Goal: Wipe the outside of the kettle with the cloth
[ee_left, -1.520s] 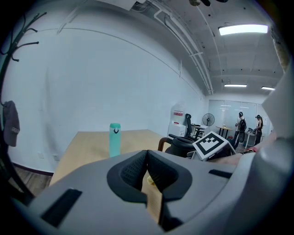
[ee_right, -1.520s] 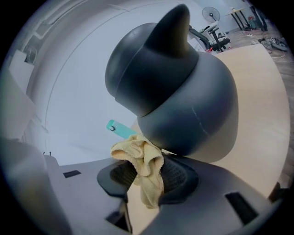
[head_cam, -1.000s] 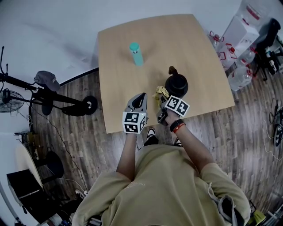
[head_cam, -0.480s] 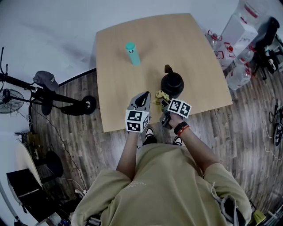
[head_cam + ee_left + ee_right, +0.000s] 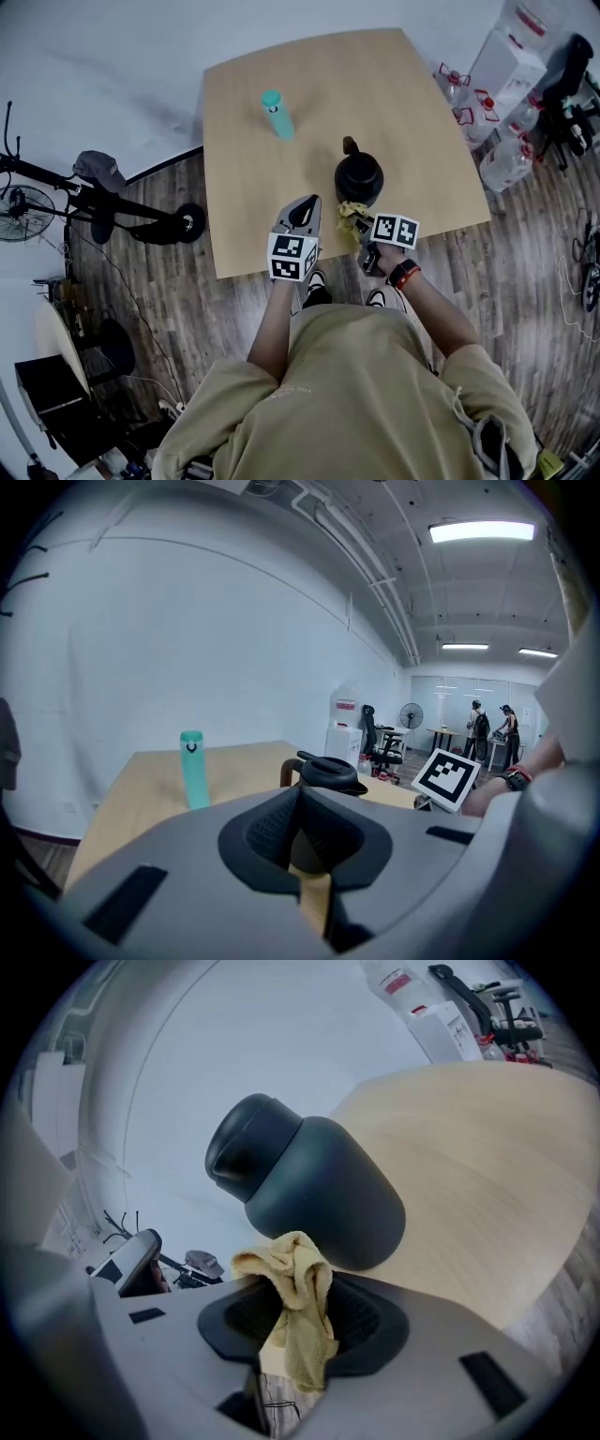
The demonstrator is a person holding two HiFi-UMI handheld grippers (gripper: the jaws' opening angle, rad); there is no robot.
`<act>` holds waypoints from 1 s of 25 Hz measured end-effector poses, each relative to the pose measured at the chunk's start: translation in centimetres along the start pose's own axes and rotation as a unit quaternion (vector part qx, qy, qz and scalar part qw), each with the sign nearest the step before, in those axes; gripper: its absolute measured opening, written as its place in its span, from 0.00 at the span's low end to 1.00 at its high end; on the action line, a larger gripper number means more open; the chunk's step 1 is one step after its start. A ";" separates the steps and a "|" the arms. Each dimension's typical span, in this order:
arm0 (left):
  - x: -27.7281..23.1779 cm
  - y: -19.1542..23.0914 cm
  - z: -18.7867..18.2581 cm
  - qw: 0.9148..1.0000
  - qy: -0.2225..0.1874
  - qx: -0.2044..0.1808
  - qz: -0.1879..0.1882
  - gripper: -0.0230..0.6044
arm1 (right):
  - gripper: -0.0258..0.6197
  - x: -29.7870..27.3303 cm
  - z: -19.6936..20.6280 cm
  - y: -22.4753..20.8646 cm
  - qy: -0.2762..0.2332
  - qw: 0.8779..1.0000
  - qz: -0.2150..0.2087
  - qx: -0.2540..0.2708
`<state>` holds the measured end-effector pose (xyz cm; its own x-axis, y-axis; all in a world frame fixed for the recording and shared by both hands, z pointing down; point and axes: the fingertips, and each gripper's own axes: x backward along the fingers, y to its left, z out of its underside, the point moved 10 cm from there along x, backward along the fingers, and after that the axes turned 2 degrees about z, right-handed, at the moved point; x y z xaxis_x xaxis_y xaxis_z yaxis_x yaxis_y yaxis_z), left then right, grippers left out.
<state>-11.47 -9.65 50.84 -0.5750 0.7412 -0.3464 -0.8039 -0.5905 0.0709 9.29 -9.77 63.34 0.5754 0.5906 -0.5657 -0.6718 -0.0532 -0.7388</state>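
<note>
A black kettle stands on the wooden table near its front edge; in the right gripper view the kettle fills the middle, tilted by the camera angle. My right gripper is shut on a yellow cloth, held just in front of the kettle's near side. The cloth bunches out between the jaws. My left gripper hovers over the table's front edge, left of the kettle, its jaws closed with nothing between them.
A teal bottle stands upright at the table's far left; the same bottle shows in the left gripper view. Water jugs and a white box sit on the floor to the right. A scooter lies left of the table.
The right gripper with the cloth has shifted right and a little toward me along the kettle's front. The left gripper has barely moved.
</note>
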 end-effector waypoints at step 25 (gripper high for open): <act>-2.6 -1.3 -0.2 1.000 0.021 -0.010 -0.015 0.08 | 0.27 3.8 -11.4 -4.9 0.046 0.947 0.124 0.293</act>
<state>-8.90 -10.94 51.45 -0.5443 0.7447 -0.3863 -0.8168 -0.5754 0.0419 20.05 -16.46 60.66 0.3863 0.5453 -0.7439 -0.9195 0.2915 -0.2638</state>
